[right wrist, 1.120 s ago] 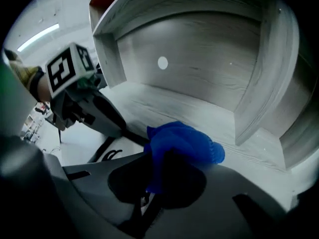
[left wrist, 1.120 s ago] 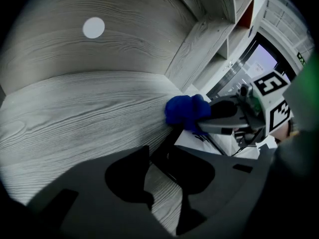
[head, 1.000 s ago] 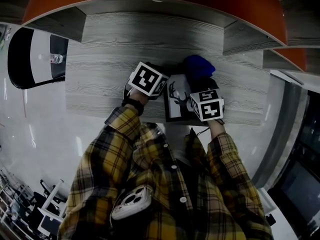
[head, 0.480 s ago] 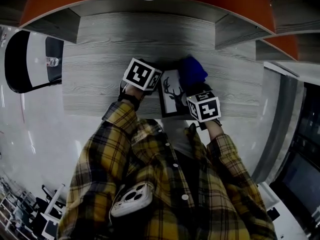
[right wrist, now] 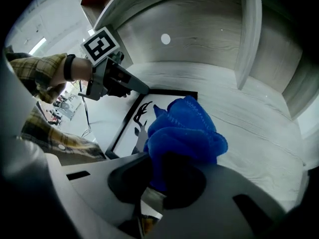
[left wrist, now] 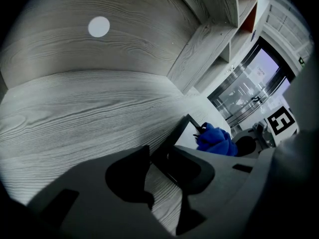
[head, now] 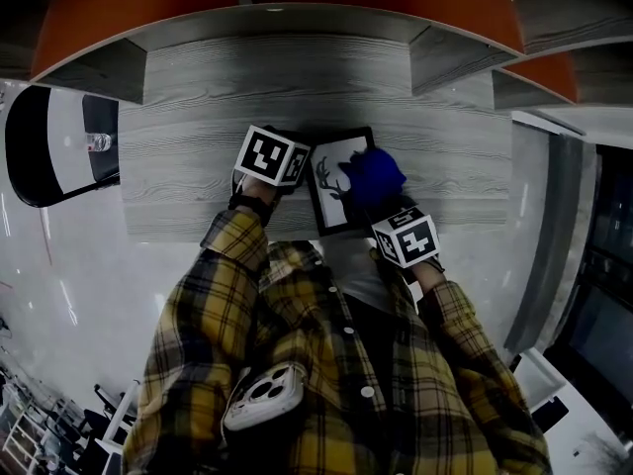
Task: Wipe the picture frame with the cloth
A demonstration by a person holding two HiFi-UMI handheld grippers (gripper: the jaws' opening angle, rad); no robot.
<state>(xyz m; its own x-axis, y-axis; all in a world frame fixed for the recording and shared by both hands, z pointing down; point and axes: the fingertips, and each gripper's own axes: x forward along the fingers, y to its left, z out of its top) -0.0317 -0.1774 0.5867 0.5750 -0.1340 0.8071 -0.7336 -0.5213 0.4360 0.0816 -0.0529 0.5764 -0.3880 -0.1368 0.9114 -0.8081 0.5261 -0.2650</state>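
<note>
The picture frame (head: 331, 184), black-edged with a deer silhouette on white, lies flat on the grey wood desk (head: 198, 117). My left gripper (head: 297, 166) is shut on the frame's left edge; the black border (left wrist: 177, 133) sits between the jaws of the left gripper (left wrist: 165, 167). My right gripper (head: 391, 211) is shut on the bunched blue cloth (head: 376, 178), which rests on the frame's right half. In the right gripper view the cloth (right wrist: 184, 126) bulges out of the right gripper (right wrist: 164, 178) over the deer print (right wrist: 142, 121), with the left gripper (right wrist: 119, 81) across the frame.
Grey wood partition walls (head: 450, 52) and orange panels (head: 129, 8) enclose the desk on the far side. The frame lies close to the desk's near edge (head: 168, 234). A black and white chair (head: 49, 146) stands at the left. Glass doors (left wrist: 249, 88) show beyond the desk.
The right gripper has drawn the blue cloth back from the frame's far right corner onto its right half, toward the person. The left gripper stays on the left edge.
</note>
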